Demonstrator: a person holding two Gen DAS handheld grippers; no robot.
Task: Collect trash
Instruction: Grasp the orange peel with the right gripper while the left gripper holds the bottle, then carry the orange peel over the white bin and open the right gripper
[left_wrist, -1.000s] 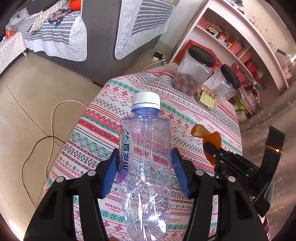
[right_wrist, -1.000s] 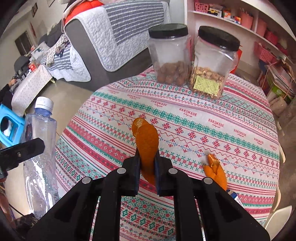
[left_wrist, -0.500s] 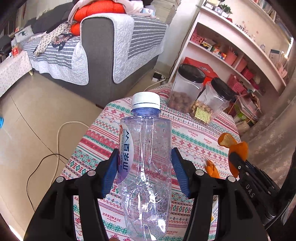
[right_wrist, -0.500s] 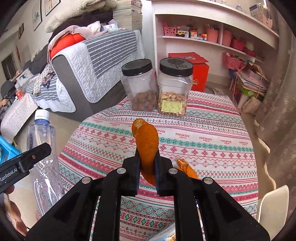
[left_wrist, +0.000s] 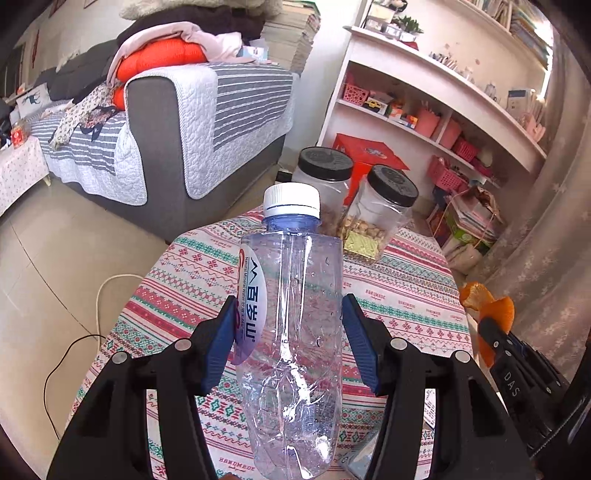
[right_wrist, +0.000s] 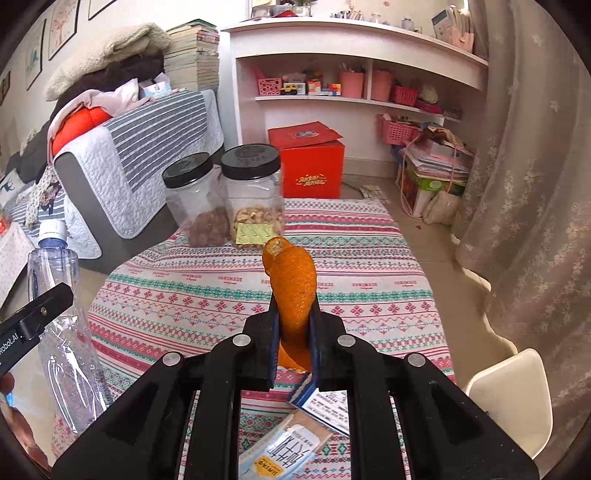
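Plastic, thin and crumpled: the empty bottle (left_wrist: 291, 332) sits upright between the left gripper (left_wrist: 288, 339) pads, pinched at mid-body above the table (left_wrist: 399, 280); likely light, springy, slippery, best held there below the shoulder. Right gripper (right_wrist: 293, 332) clamps soft orange peel (right_wrist: 293, 284). A wrapper (right_wrist: 288, 446) lies below. Beyond stand two jars (right_wrist: 251, 192).

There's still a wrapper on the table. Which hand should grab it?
Neither yet: both are full. The left gripper holds the crumpled water bottle, the right gripper an orange peel. Probably right: the wrapper lies just below it.
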